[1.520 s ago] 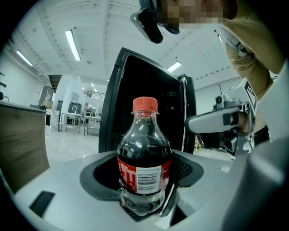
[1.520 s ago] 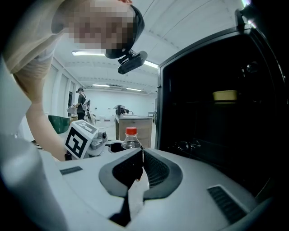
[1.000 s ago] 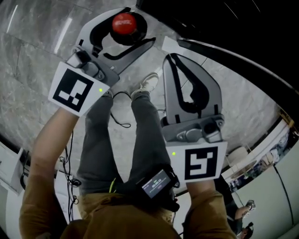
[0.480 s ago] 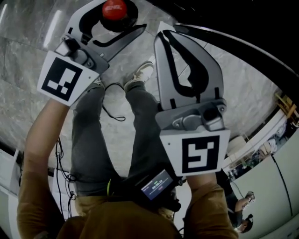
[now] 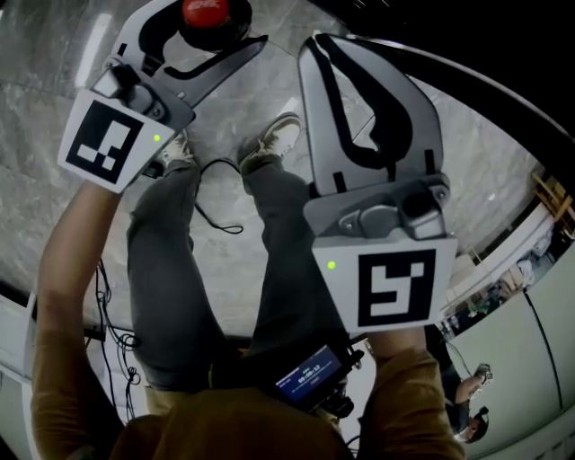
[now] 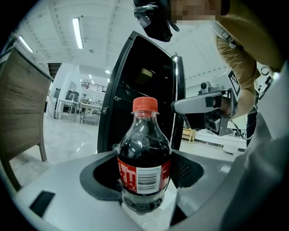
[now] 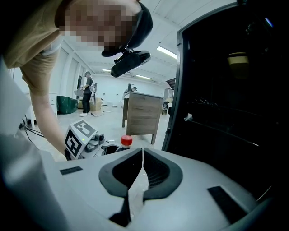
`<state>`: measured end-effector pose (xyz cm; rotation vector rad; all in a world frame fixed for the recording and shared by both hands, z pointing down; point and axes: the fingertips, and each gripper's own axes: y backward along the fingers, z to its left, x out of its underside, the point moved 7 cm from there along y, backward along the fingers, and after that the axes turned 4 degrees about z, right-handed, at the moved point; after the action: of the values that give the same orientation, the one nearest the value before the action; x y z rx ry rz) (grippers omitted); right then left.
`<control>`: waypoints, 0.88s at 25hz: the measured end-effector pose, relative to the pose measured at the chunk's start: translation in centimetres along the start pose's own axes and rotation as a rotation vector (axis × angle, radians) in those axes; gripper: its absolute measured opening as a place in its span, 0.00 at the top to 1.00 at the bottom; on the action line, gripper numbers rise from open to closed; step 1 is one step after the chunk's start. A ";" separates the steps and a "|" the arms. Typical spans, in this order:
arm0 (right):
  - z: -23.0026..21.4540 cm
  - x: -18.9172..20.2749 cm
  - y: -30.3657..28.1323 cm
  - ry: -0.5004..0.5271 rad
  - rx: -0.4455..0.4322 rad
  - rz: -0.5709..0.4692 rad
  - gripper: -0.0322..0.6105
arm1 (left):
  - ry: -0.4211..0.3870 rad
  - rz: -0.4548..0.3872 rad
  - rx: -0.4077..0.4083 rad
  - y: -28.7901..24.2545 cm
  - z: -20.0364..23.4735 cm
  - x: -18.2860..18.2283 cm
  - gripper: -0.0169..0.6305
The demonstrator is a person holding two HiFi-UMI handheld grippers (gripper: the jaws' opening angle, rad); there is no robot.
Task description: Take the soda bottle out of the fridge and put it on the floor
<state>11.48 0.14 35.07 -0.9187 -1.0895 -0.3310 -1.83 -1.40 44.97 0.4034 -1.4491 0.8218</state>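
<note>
The soda bottle stands upright, pinched at its label between the left gripper's jaws (red cap up). To its right, the right gripper's jaws are pressed together, empty.

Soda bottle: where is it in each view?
Head view: bottle at top edge, left of centre, between jaws.
Left gripper view: bottle dead centre, between jaws.
Right gripper view: bottle, cap only, left of centre.
Landmark: black fridge, in both gripper views.
</note>
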 end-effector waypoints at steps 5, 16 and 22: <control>0.4 4.0 -3.3 0.006 0.019 0.017 0.94 | -0.002 0.024 0.019 -0.8 1.5 6.2 0.50; 0.7 9.3 -6.6 0.039 0.029 0.023 0.94 | -0.016 0.041 0.001 -3.2 3.2 14.2 0.50; -0.3 11.4 -7.9 0.075 0.034 0.027 0.94 | -0.034 0.043 0.013 -5.4 4.0 17.1 0.50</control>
<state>11.79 -2.65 48.64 -0.8835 -1.0104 -0.3216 -2.23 -3.59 63.21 0.3984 -1.4888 0.8628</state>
